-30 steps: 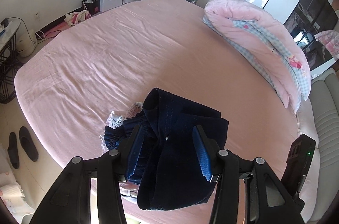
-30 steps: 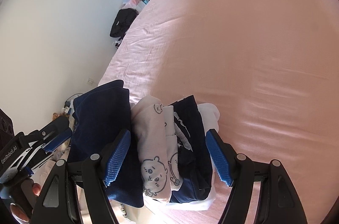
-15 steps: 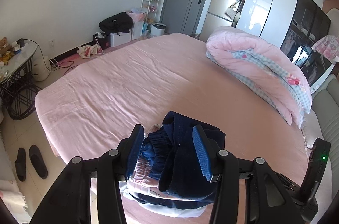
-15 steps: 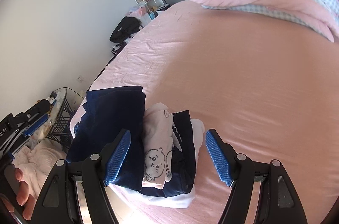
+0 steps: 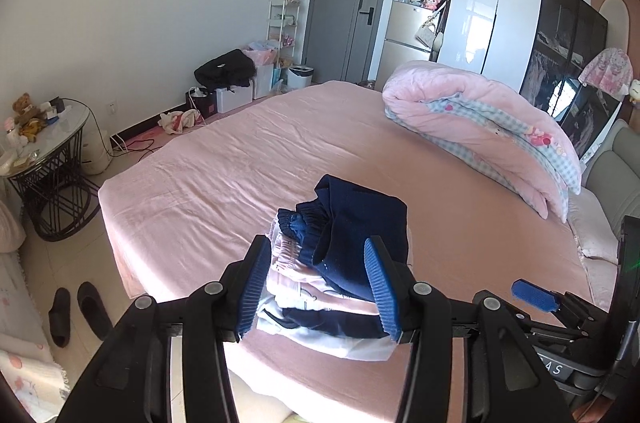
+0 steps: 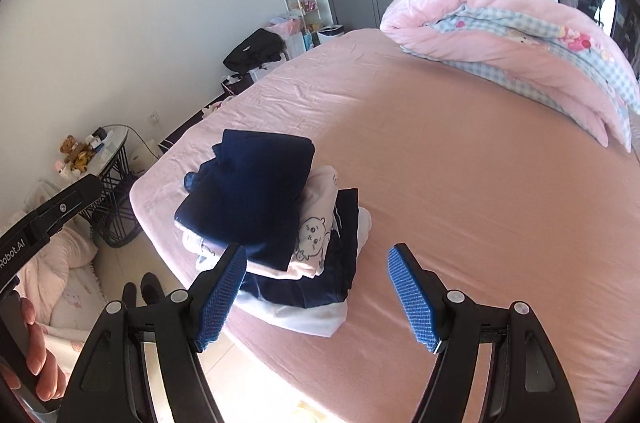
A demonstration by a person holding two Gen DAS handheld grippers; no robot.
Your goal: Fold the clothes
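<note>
A stack of folded clothes (image 5: 332, 287) lies near the front corner of the pink bed (image 5: 248, 159). A folded navy garment (image 5: 356, 227) is on top, over a pale pink bear-print piece (image 6: 316, 239), another navy piece and a white one. In the right wrist view the navy top garment (image 6: 252, 195) lies flat. My left gripper (image 5: 318, 289) is open and empty, just short of the stack. My right gripper (image 6: 316, 299) is open and empty, back from the stack (image 6: 280, 247). The right gripper's blue pad (image 5: 536, 297) shows at the left view's lower right.
A rolled pink quilt (image 5: 484, 127) lies at the bed's far right. A round side table (image 5: 44, 159) stands left of the bed, slippers (image 5: 76, 311) on the floor below. A black bag (image 5: 224, 71), shelf and door stand by the far wall. A wardrobe (image 5: 500, 19) is right.
Both grippers have pulled back and up from the stack. The navy garment, earlier between the left fingers, now rests on top of the pile. Both views now show more of the room.
</note>
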